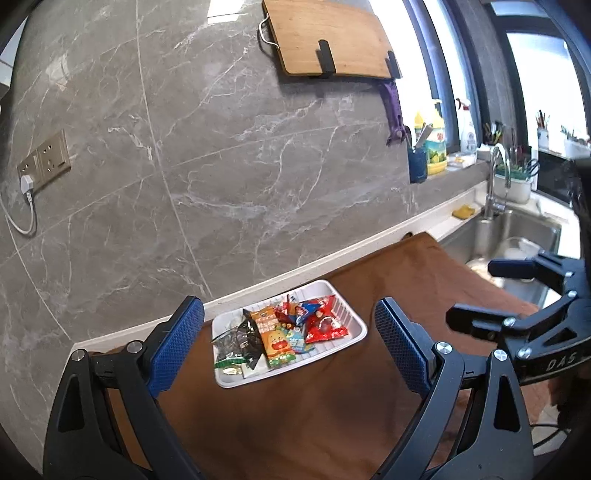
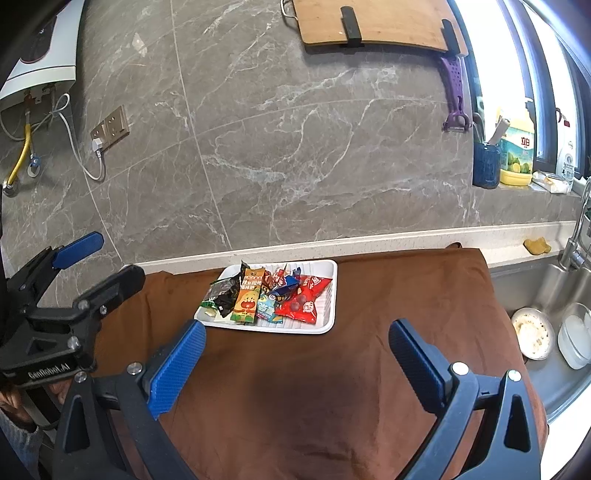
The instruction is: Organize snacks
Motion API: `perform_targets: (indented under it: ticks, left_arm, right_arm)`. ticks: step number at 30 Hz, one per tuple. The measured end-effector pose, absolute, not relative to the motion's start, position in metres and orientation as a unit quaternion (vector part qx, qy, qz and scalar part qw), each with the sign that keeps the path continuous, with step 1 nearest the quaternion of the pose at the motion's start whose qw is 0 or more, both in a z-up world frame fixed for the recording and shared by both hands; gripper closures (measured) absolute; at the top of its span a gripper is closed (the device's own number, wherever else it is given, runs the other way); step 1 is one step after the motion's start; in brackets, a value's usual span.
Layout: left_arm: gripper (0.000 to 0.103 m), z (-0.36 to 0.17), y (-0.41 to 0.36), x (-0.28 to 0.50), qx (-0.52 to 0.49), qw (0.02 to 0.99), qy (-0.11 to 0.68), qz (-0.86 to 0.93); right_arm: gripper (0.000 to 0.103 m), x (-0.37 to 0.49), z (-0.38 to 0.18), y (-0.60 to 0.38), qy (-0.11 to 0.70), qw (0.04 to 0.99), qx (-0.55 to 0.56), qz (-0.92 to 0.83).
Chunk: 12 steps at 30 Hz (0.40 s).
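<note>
White ribbed tray [image 2: 330,322] on a brown cloth [image 2: 332,387]. Red packet [image 2: 304,301] lay at 3 o'clock in the tray, orange cartoon-printed packet [image 2: 247,295] centrally, black packet [image 2: 226,291] at 9 o'clock. The wall [image 2: 295,147] was grey marble with white veins; gripper pads [image 2: 177,365] were blue and dotted.

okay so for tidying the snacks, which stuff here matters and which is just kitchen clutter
Part of the job:
white tray
snack packets piled in it
brown cloth under the tray
left claw and right claw, both open, holding nothing

Just lying about:
cutting board
purple peeler
yellow bottle
sink with dishes
wall sockets
</note>
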<state>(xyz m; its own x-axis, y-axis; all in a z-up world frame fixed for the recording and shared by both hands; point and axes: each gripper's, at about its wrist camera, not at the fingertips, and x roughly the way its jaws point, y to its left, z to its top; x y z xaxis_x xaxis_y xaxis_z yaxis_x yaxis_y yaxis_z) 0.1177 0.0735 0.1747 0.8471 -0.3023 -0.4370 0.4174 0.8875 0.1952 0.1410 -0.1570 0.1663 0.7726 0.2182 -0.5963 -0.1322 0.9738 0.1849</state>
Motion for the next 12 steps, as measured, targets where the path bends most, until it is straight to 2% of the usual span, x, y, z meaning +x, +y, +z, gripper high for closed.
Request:
perform_targets:
  ticks: [12]
  left_arm:
    - [0.009, 0.146, 0.077, 0.129, 0.135, 0.946, 0.232, -0.18]
  right_arm:
    - [0.001, 0.146, 0.157, -0.156, 0.337, 0.935, 0.077, 0.083]
